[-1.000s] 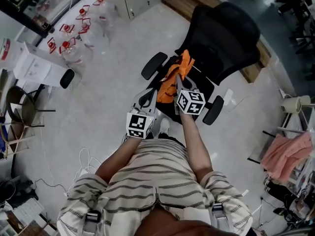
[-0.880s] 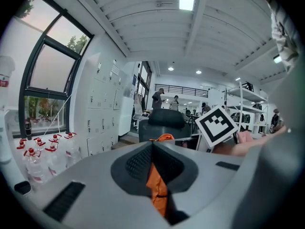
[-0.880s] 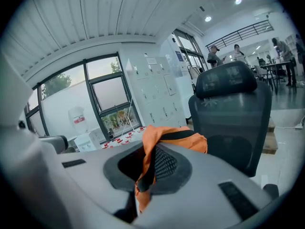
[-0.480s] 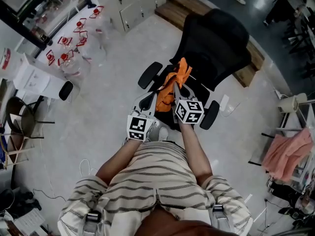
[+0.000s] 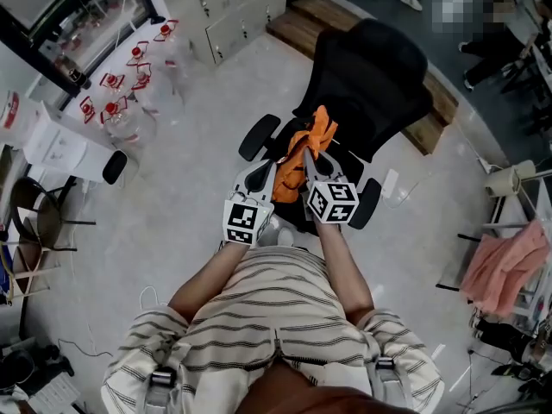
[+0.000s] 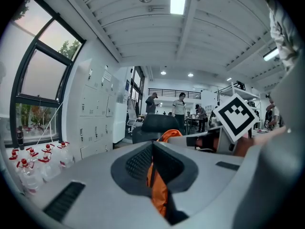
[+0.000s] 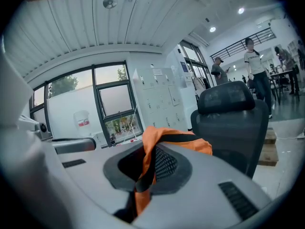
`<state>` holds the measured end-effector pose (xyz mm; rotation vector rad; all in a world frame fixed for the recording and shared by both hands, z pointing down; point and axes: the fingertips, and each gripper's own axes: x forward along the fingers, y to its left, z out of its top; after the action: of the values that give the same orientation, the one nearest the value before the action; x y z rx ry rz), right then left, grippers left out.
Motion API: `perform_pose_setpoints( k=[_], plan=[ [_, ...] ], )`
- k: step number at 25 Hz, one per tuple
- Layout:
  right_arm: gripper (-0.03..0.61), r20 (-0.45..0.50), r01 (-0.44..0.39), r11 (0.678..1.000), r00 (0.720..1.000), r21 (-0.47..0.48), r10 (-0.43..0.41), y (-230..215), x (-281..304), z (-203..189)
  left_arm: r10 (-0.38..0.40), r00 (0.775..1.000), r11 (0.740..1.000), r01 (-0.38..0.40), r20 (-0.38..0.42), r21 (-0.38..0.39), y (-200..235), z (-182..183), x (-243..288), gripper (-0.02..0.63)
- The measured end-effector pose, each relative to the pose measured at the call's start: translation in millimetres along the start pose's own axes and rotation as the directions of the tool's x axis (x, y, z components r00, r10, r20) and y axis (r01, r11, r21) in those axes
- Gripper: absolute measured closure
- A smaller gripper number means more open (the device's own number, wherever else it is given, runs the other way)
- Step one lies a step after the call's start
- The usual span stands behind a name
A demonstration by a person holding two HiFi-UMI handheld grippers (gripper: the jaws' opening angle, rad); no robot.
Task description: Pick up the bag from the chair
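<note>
Orange bag [image 5: 299, 155] held over seat of black chair [image 5: 371, 67], in front of backrest. Left gripper [image 5: 264, 172] pinching bag fabric at its left edge. Right gripper [image 5: 305, 157] clamped on fabric plus black strap [image 7: 143, 174]. Grippers side by side.

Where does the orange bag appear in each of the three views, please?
Head view: orange bag at centre, over the seat of the black office chair.
Left gripper view: orange bag low centre, pinched between the jaws.
Right gripper view: orange bag low centre, pinched between the jaws.
Shared landmark: the black office chair, behind the bag.
</note>
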<state>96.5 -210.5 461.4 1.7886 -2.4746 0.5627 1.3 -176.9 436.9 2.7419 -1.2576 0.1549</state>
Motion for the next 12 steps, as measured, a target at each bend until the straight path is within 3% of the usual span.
perform_pose_setpoints(
  k=[12],
  plan=[
    [0.551, 0.027, -0.012, 1.000, 1.000, -0.021, 0.012, 4.7, -16.6, 7.3, -0.025, 0.999, 1.000, 0.024, 0.022, 0.007, -7.4, 8.8, 9.2, 0.591]
  ],
)
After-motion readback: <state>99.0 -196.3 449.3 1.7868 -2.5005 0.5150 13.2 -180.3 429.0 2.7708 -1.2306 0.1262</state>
